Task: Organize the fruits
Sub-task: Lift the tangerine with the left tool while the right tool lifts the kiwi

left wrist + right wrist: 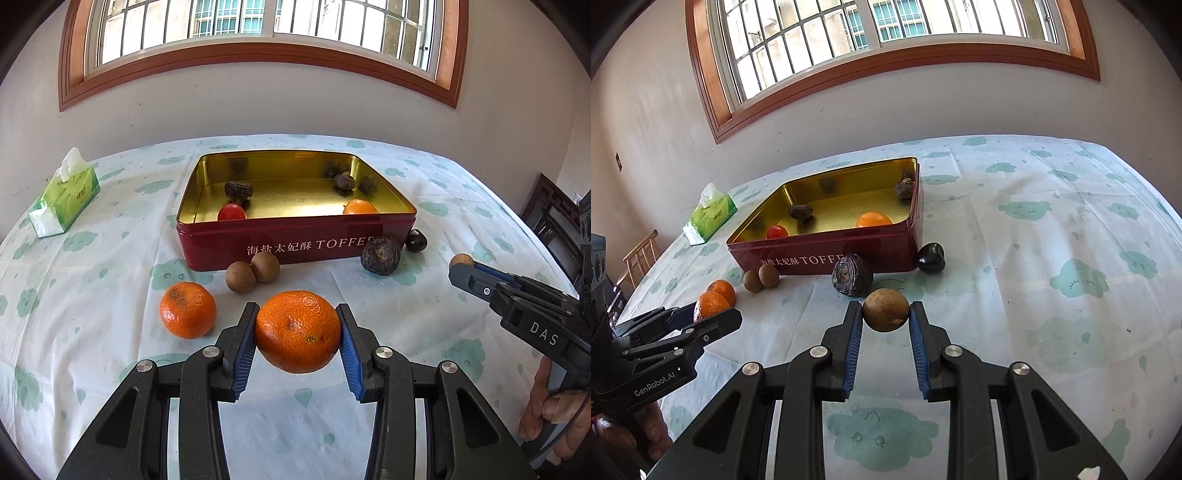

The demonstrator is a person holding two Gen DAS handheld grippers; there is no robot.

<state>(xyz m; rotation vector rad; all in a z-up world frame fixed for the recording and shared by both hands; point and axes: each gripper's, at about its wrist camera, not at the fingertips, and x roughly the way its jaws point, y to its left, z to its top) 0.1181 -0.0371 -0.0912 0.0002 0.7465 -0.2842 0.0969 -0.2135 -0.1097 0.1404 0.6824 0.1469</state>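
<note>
My left gripper is shut on a tangerine and holds it in front of the red toffee tin. My right gripper is shut on a brown longan near the tin's front right corner. The tin holds a tomato, a tangerine and two dark fruits. On the cloth lie another tangerine, two longans, a dark wrinkled fruit and a dark chestnut-like fruit.
A green tissue pack stands at the table's far left. The wall and a window are behind the table. A wooden chair stands past the left edge. A dark chair is at the right.
</note>
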